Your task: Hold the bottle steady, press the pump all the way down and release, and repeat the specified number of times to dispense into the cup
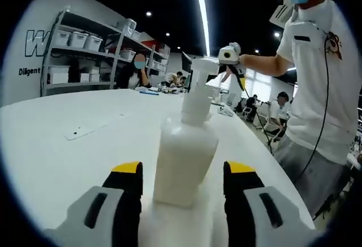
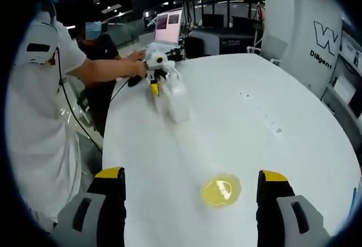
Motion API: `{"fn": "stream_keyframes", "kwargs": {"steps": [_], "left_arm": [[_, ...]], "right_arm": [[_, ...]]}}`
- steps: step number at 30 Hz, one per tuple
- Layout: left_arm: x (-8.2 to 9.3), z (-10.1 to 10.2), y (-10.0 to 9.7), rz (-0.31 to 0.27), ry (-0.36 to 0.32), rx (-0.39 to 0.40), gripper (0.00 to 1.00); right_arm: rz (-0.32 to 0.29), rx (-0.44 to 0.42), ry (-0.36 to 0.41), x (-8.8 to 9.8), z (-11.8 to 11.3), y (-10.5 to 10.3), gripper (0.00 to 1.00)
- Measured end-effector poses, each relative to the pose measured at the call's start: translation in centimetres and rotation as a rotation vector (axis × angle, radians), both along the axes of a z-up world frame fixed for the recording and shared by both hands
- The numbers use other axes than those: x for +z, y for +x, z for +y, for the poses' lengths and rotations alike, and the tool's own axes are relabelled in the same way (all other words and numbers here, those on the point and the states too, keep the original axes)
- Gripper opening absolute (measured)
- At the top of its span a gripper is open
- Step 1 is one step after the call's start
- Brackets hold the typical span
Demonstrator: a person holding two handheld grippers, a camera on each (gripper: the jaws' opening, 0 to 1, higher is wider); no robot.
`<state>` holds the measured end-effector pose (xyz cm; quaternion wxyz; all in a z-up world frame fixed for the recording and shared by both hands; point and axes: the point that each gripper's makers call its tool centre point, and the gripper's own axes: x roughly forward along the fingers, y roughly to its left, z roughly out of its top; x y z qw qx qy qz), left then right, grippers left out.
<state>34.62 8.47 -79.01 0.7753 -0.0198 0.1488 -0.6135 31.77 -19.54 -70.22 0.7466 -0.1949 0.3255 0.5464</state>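
- Between the open jaws of the left gripper [image 1: 184, 187] stands the pump bottle [image 1: 185, 156], upright on the white bench [image 1: 68, 145]; the jaws flank its base without touching, so it is not yet held steady.
- At the far side of the bottle, the right gripper [image 1: 229, 55] hangs just beside the pump head [image 1: 202, 66]; whether it touches the pump I cannot tell.
- On the right gripper view, its own jaws stand wide apart, gripping nothing, well above the bench.
- Near those jaws a yellow cup [image 2: 220, 191] sits on the bench, well apart from the bottle, near the far edge.
- Judging by this, the cup seems too far from the spout to catch anything.
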Motion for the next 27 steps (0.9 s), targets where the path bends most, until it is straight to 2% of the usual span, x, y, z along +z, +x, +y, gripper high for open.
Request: {"fn": "stream_keyframes", "kwargs": {"steps": [1, 2, 3, 4, 5, 7, 8, 9, 10, 11, 12, 13, 14, 15, 18, 21, 23, 24, 25, 27], "left_arm": [[0.5, -0.2, -0.2, 0.001, -0.017, -0.002, 0.61], [0.9, -0.4, -0.3, 0.019, -0.031, 0.003, 0.66], [1.0, -0.5, -0.6, 0.028, -0.027, 0.003, 0.66], [1.8, -0.6, -1.3, 0.004, -0.041, -0.010, 0.64], [2.1, -0.5, -1.6, 0.009, -0.032, -0.006, 0.67], [3.9, -0.5, -2.4, 0.031, -0.085, 0.016, 0.76], [5.2, -0.5, -2.9, 0.015, -0.125, 0.013, 0.78], [6.0, -0.3, -3.6, 0.027, -0.115, 0.024, 0.82], [7.2, -0.2, -3.7, -0.010, -0.116, 0.055, 0.87], [8.2, -0.1, -3.8, -0.027, -0.140, 0.070, 0.89], [8.8, 0.1, -4.4, 0.014, -0.154, 0.070, 0.90], [9.7, 0.4, -4.7, 0.006, -0.169, 0.092, 0.93], [9.9, 0.5, -4.9, -0.003, -0.158, 0.106, 0.95], [10.3, 0.5, -5.8, 0.030, -0.143, 0.097, 0.95], [12.1, 0.5, -6.8, 0.028, -0.129, 0.107, 0.95], [13.6, 0.2, -7.7, 0.008, -0.114, 0.112, 0.96], [14.6, 0.0, -8.0, 0.001, -0.144, 0.122, 0.95], [14.8, 0.0, -8.0, 0.002, -0.144, 0.124, 0.95], [14.8, -0.1, -7.9, -0.027, -0.118, 0.140, 0.96], [14.7, -0.5, -8.2, -0.012, -0.102, 0.133, 0.95]], "right_arm": [[-0.003, -0.001, 0.014, 0.1, 0.0, 0.0, 0.99], [0.051, -0.017, 0.059, 0.3, 0.2, -0.6, 0.99], [-0.006, 0.022, 0.094, 0.8, 0.3, -0.3, 0.99], [-0.072, 0.045, 0.114, 1.4, 0.3, 0.2, 0.99], [-0.082, 0.051, 0.152, 1.9, 0.3, 0.1, 0.99], [0.013, -0.018, 0.314, 3.5, 0.4, -0.2, 0.99], [0.015, -0.017, 0.323, 3.6, 0.3, -0.3, 0.99], [-0.005, -0.016, 0.289, 3.0, -0.8, -0.1, 0.99], [0.014, -0.044, 0.284, 2.9, -1.5, 0.0, 0.99], [0.013, -0.051, 0.319, 3.4, -1.6, -0.1, 0.99], [0.001, -0.059, 0.346, 3.8, -1.6, 0.1, 0.99], [0.003, -0.084, 0.354, 3.9, -2.0, 0.3, 1.00], [0.002, -0.084, 0.357, 3.9, -2.3, 0.1, 1.00], [-0.010, -0.086, 0.366, 4.2, -2.5, 0.1, 1.00], [-0.034, -0.133, 0.433, 5.7, -3.2, 0.5, 0.99], [-0.042, -0.141, 0.431, 5.9, -3.9, 0.1, 0.99], [-0.044, -0.148, 0.440, 6.1, -4.1, 0.0, 0.99], [-0.055, -0.156, 0.441, 6.1, -4.4, -0.1, 0.99], [-0.064, -0.159, 0.445, 6.2, -4.4, 0.0, 0.99], [-0.054, -0.159, 0.453, 6.0, -4.6, -0.3, 0.96]]}}
